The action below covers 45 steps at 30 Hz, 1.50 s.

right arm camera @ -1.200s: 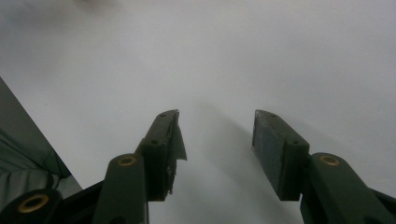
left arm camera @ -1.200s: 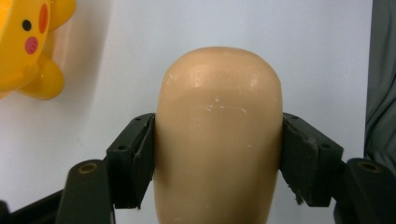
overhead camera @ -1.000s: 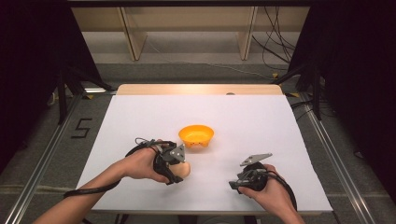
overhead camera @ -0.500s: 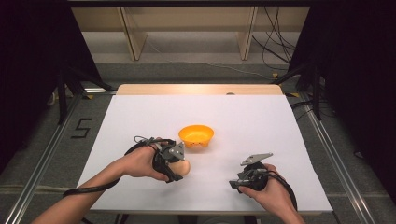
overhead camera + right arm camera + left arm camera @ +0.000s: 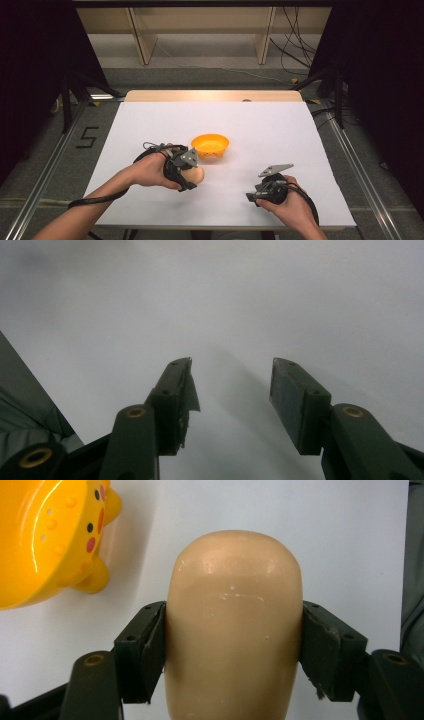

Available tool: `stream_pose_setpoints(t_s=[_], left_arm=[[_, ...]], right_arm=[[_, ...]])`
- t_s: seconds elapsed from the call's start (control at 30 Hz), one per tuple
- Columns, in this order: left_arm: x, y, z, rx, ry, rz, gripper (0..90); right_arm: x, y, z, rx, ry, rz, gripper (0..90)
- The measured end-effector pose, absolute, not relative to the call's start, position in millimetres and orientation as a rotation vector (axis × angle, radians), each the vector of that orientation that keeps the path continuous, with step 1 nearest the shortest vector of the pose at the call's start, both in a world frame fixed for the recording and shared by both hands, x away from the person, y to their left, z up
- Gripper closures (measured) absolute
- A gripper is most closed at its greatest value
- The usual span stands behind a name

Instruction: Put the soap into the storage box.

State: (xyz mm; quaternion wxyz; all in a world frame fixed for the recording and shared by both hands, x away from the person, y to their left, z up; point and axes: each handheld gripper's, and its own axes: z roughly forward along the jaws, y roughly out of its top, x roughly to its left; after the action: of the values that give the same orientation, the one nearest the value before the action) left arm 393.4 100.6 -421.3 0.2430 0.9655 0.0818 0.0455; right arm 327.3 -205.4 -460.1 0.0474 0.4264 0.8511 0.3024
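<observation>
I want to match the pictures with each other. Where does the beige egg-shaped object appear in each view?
High view: beige egg-shaped object lies lower centre, in the left gripper, just before the orange bowl.
Left gripper view: centre, between both fingers.
Right gripper view: white table, no egg.
Shared landmark: orange bowl, upper left in the left gripper view.

The left gripper (image 5: 192, 172) sat at lower centre-left of the high view, forearm entering from the bottom left, its jaws clamped against a load. The right gripper (image 5: 252, 196) lay at lower right, pointing left, jaws parted with nothing between.
</observation>
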Motion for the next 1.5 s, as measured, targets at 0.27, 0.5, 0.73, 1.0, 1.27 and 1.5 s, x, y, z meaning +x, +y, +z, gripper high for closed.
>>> stream_pose_setpoints(t_s=[0.27, 0.5, 0.73, 1.0, 1.27, 1.5], left_arm=[[397, 101, -418, 2.609, 0.236, 0.144, 32.4], [400, 102, -416, 2.597, 0.240, 0.163, 32.3], [401, 101, -414, 2.581, 0.253, 0.168, 32.4], [404, 101, -411, 2.555, 0.260, 0.189, 32.4], [407, 100, -408, 2.545, 0.260, 0.203, 32.4], [410, 99, -404, 2.543, 0.258, 0.206, 32.4]], right_arm=[[327, -205, -460, 1.298, 2.589, 0.927, 51.5], [327, -205, -459, 1.303, 2.588, 0.928, 51.6], [327, -206, -459, 1.298, 2.585, 0.930, 51.6], [327, -206, -459, 1.291, 2.583, 0.933, 51.6], [327, -206, -459, 1.292, 2.582, 0.932, 51.6], [327, -206, -459, 1.310, 2.580, 0.926, 51.6]])
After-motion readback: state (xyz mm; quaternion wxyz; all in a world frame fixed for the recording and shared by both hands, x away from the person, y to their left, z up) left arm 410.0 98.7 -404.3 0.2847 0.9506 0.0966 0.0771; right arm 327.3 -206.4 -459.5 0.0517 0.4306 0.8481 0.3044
